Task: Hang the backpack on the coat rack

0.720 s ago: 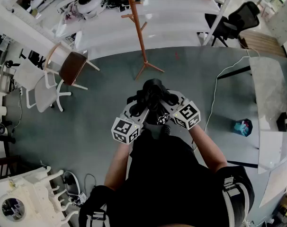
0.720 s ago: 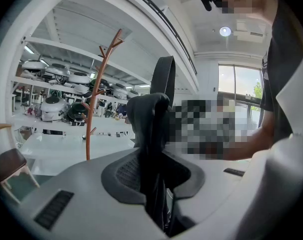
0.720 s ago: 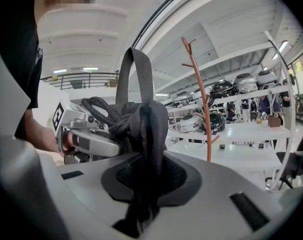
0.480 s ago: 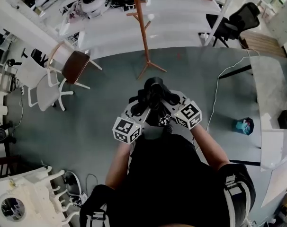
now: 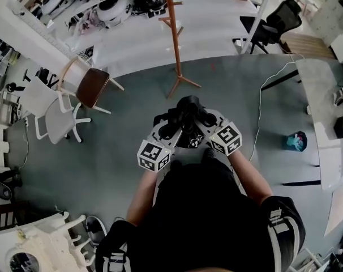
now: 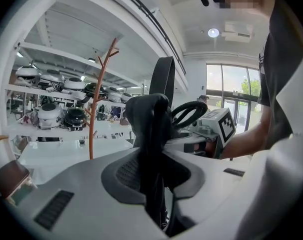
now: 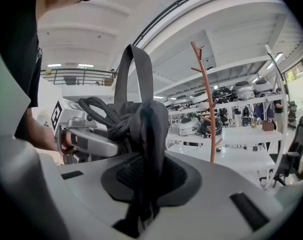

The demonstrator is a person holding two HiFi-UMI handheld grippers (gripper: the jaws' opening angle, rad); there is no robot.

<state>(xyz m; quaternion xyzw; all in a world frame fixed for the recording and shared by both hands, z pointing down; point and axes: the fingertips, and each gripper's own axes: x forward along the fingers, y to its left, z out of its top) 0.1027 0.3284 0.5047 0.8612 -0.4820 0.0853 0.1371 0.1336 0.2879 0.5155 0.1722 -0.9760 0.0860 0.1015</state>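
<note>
I hold a black backpack (image 5: 185, 118) up in front of me with both grippers. My left gripper (image 5: 167, 130) is shut on a fold of its black fabric (image 6: 150, 134), and my right gripper (image 5: 204, 127) is shut on another fold (image 7: 149, 134). A grey strap loop (image 7: 134, 69) and a black cord (image 7: 104, 114) rise above the bag. The orange-brown wooden coat rack (image 5: 176, 44) stands on the floor ahead of me, its branching pegs (image 7: 197, 54) bare. It stands beyond the bag, apart from it, left of centre in the left gripper view (image 6: 99, 99).
A brown-seated chair (image 5: 86, 86) and a white chair (image 5: 52, 115) stand to the left. White benches with helmet-like devices (image 6: 61, 116) line the far side behind the rack. A black office chair (image 5: 273, 27) and a desk (image 5: 330, 112) are at the right, with a cable (image 5: 262, 106) on the floor.
The coat rack and chairs have slid down and slightly right in the head view, so I have come nearer to the rack. Both grippers still hold the backpack the same way.
</note>
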